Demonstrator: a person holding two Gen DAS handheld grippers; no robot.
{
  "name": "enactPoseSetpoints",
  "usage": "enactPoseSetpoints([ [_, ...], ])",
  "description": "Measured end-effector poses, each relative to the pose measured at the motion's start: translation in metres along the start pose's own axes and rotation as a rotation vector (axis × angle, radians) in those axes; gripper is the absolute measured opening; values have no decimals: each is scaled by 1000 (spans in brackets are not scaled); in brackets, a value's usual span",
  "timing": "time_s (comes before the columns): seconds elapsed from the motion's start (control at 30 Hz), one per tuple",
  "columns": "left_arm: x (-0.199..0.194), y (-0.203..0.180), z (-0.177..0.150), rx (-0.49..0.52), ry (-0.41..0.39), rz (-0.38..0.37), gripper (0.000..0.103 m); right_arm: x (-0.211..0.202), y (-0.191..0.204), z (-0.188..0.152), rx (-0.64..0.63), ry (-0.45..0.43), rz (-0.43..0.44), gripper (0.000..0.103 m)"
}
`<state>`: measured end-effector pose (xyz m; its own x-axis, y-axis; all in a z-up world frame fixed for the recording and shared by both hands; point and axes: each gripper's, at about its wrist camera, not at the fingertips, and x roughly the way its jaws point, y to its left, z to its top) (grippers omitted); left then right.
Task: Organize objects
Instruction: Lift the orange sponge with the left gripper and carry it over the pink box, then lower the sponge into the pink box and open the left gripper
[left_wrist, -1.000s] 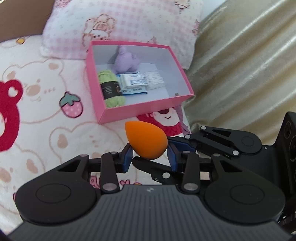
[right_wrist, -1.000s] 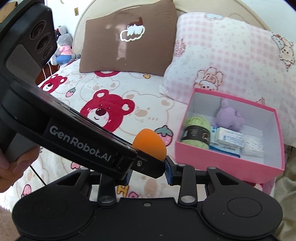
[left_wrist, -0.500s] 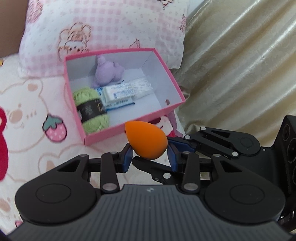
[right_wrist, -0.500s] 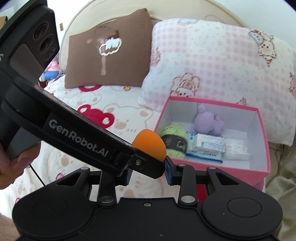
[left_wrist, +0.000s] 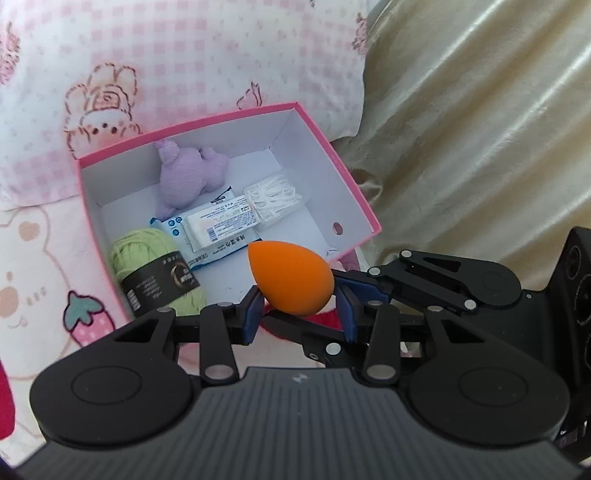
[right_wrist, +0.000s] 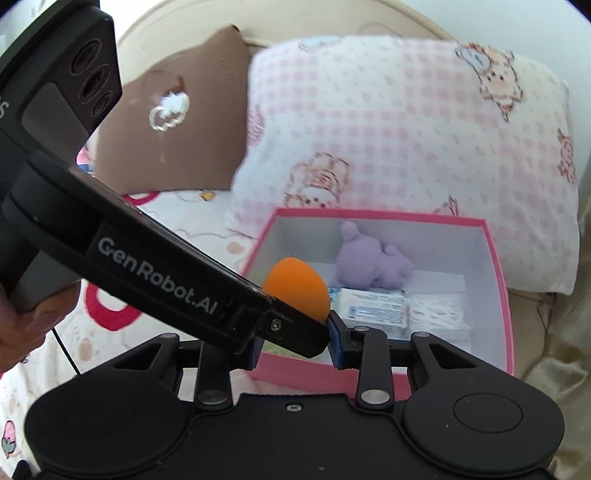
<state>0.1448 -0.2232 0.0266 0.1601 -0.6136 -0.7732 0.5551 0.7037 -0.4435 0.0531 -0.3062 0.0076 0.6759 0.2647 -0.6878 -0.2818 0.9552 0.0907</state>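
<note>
**Left wrist view.** The sponge (left_wrist: 291, 282) is a teardrop. Its narrow tip points to 11 o'clock and its long axis runs 11 to 5. It hangs over the near wall of the pink box (left_wrist: 356, 188), at the frame's centre. The left gripper (left_wrist: 301, 315) has it between its blue pads, with the jaws opening slightly. The pad at 9 o'clock touches it, while the other pad's contact is hidden behind the right gripper (left_wrist: 332, 306). The right gripper reaches in from 3 o'clock, and one of its pads rests against the sponge's right side.

In the box, the yarn (left_wrist: 147, 254) is partly cut off by the left gripper. Its black label carries writing too small to read. The packet (left_wrist: 218, 225) shows a barcode and blue print, also unreadable. Behind it sit a plush (left_wrist: 188, 173) and a bag of white sticks (left_wrist: 275, 195).

**Right wrist view.** The picture is blurred. Only the sponge's (right_wrist: 295, 280) round end shows, at centre over the box's (right_wrist: 498, 280) left wall. The rest is hidden behind the left gripper's finger, which crosses from 10 o'clock and reads "GenRobot.AI". The right gripper's (right_wrist: 295, 345) jaws are closing. That finger and the sponge lie between them, and the right pad meets the sponge's edge. I cannot tell whether the left pad does. The yarn is almost wholly hidden. A hand (right_wrist: 18, 317) is cut off at 9 o'clock.
</note>
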Motion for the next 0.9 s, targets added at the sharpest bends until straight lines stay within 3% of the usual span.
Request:
enactPoseSetpoints([
  [0.4,67,37,51,-88,-32,-58,40,66,-57,30,20,77,-84,38],
  [0.5,83,38,62,-103,-32,-50,40,79,-75,33,118,102,-99,38],
  [0.63,104,38,72,-104,-47,-39,40,94,-87,36,142,113,-159,38],
  [0.77,120,40,82,-115,-74,-35,40,108,-106,41,195,124,-167,38],
  [0.9,138,47,90,-143,-71,-12,40,132,-125,47,262,205,-162,37],
])
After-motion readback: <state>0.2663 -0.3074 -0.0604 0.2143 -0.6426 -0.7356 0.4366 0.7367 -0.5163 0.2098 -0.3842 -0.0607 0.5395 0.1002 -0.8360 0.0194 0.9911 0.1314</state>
